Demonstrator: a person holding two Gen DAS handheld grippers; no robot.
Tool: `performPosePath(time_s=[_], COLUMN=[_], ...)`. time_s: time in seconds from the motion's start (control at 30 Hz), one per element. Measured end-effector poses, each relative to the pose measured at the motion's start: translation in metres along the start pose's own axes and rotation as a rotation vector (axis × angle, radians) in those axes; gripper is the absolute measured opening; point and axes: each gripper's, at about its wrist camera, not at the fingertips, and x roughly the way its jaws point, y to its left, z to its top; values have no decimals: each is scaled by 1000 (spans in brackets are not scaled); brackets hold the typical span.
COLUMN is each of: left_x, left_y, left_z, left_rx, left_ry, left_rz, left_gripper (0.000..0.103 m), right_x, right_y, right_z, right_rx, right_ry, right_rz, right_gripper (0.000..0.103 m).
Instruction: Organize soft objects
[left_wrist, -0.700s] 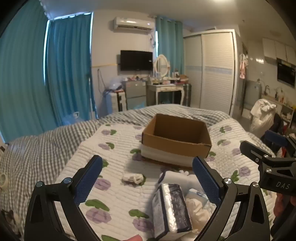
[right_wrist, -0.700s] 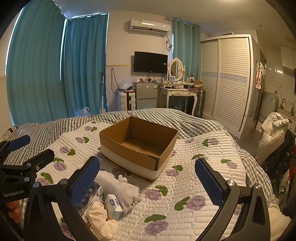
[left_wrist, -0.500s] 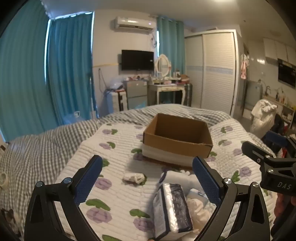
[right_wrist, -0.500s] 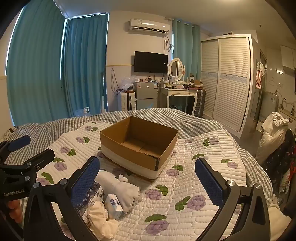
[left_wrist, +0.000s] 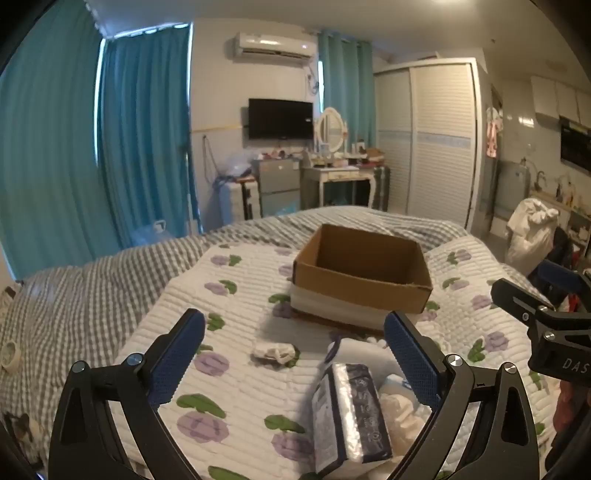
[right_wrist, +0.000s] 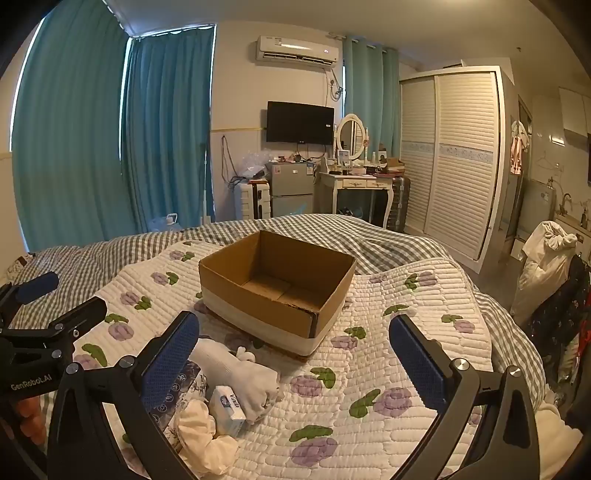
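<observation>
soft objects (right_wrist: 236, 373) lay in a loose heap on the quilt (right_wrist: 388, 332) of the bed, just in front of the cardboard box (right_wrist: 277, 291) and near its front wall. none had gone in: the right wrist view showed the box floor bare, flaps only.

heap, as far as visible: a white sock-like roll (right_wrist: 240, 369), a small tissue pack (right_wrist: 227, 402), a cream cloth (right_wrist: 199, 435) and a dark printed wipes pack (left_wrist: 351, 402). a small crumpled white piece (left_wrist: 275, 350) lay apart from the heap, to its left in the left wrist view. some items overlapped; could not count them exactly.

left gripper (left_wrist: 295, 354): jaws spread wide, nothing between the pads, clear of the heap, wipes pack low in its frame. right gripper (right_wrist: 295, 362): jaws spread wide, empty, aimed at bare quilt to the right of the heap. each gripper showed at the edge of the other's view.

judgement: task at its start. all sorting left to do: every piece still to be picked and, presumably, placed in the box.

against the earlier frames: box, heap and stray piece sat in the same places on the quilt. both grippers were as wide open then as now. framing in both views shifted only very slightly; no approach toward any item was evident.
</observation>
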Motion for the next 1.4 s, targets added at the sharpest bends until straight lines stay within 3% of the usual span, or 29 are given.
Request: performPosePath(time_s=[1.4], left_x=[-1], left_y=[-3], left_z=[-6], left_rx=[6], left_ry=[-2], left_rz=[-7], left_gripper=[99], right_x=[6], right_y=[3], right_z=[0], right_rx=[3], right_ry=[11], right_rz=[3], right_gripper=[103])
